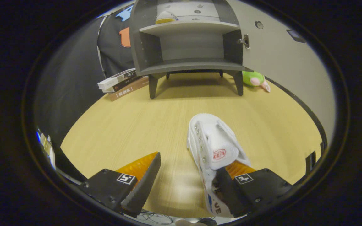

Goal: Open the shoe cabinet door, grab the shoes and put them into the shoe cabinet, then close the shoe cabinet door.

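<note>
Bare tabletop [156, 116] runs toward twelve o'clock to the open cabinet [190, 47]; white shoe [214, 147] blocks one o'clock.

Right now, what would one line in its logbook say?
gripper: open, right finger against white shoe | cabinet: door open | other shoe: top shelf | step: grasp shoe

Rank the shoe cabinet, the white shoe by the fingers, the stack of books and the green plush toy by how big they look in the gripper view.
1. Shoe cabinet, door open.
2. White shoe, enlarged by nearness; the open hand-held gripper has one finger inside it.
3. Stack of books.
4. Green plush toy, smallest.
</note>
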`<state>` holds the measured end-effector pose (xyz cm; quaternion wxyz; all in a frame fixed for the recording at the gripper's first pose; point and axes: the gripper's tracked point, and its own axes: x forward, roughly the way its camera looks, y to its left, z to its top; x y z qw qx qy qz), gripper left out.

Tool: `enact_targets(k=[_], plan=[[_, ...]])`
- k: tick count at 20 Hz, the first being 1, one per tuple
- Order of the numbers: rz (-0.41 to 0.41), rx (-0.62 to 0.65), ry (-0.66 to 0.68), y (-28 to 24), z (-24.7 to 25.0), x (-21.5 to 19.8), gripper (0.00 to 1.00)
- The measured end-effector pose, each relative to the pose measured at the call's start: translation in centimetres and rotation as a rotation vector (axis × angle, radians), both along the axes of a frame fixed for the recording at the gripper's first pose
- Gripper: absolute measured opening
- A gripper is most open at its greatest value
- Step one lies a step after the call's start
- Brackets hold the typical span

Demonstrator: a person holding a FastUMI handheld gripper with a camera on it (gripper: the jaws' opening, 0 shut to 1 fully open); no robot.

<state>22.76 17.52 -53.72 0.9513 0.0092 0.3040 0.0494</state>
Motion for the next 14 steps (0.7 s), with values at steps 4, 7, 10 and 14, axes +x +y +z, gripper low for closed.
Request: enact_targets(k=[4, 7, 10, 14], plan=[[0.079, 0.018, -0.013, 0.6, 0.0, 1.3, 1.0], [0.128, -0.028, -0.011, 0.0, -0.5, 1.6, 0.9], [0.111, -0.013, 0.003, -1.1, -0.5, 2.2, 0.57], [0.121, -0.039, 0.041, -1.2, -0.3, 2.2, 0.16]])
